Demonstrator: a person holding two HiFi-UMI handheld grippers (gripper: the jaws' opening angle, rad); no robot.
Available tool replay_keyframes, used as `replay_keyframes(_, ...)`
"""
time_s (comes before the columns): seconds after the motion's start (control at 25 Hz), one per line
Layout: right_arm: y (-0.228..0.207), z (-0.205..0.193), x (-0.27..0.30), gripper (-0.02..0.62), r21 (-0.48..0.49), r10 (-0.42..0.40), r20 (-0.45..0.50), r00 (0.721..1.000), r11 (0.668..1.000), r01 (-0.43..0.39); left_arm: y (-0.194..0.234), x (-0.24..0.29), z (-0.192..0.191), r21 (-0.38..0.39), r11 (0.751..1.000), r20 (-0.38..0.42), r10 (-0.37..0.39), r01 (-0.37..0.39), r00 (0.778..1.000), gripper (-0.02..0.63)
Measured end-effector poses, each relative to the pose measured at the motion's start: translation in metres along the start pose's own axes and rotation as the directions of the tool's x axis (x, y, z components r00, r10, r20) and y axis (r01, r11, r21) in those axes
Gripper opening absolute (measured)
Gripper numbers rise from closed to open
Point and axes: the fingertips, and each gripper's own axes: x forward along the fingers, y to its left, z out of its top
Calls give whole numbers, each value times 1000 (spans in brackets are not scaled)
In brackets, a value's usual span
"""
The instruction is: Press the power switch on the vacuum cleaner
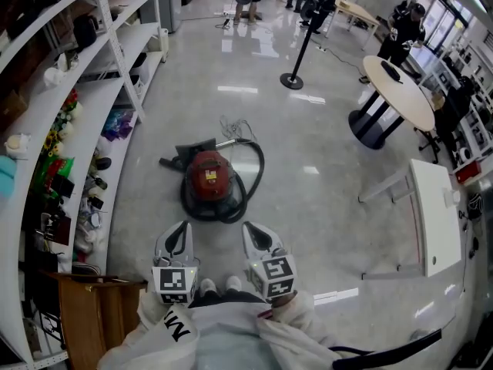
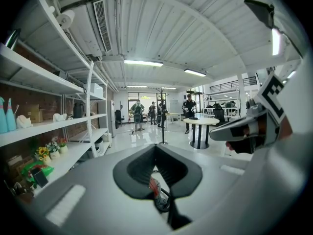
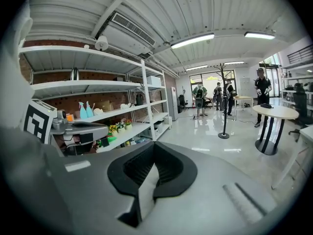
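Red plastic marks the vacuum cleaner (image 1: pixel 209 177), a squat canister that sits on the glossy floor (image 1: pixel 323 206) with its black hose (image 1: pixel 252 177) looped round it on the side away from the shelving (image 1: pixel 92 91); the power switch cannot be made out on its top from the head view.

Both claws are held near the person's body, well apart from the vacuum cleaner and on its near side; the left claw (image 1: pixel 180 231) and the right claw (image 1: pixel 252 231) point towards it, side by side. Each gripper view shows the two jaws meeting at their tips with nothing gripped; through the slot below the left claw's tips a bit of the red body and hose shows.

This standoff would fit a claw on its way in to the switch as well as one drawn back from it, and nothing visible tells whether the machine runs.

Whichever it is, a press here probably goes best with jaws kept together as they are, so the joined tips make one blunt point; it should likely come straight down on the canister's top, since a sideways shove may roll it; the hose loop beside the vacuum cleaner is the thing to steer clear of.
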Motion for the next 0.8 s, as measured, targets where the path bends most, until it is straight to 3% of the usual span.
replay_keyframes(0.8, -7, 5, 7, 0, 11, 25, 21, 999, 1000, -25, -2, 9, 2, 1, 1000, -5, 16, -16, 1000, 0)
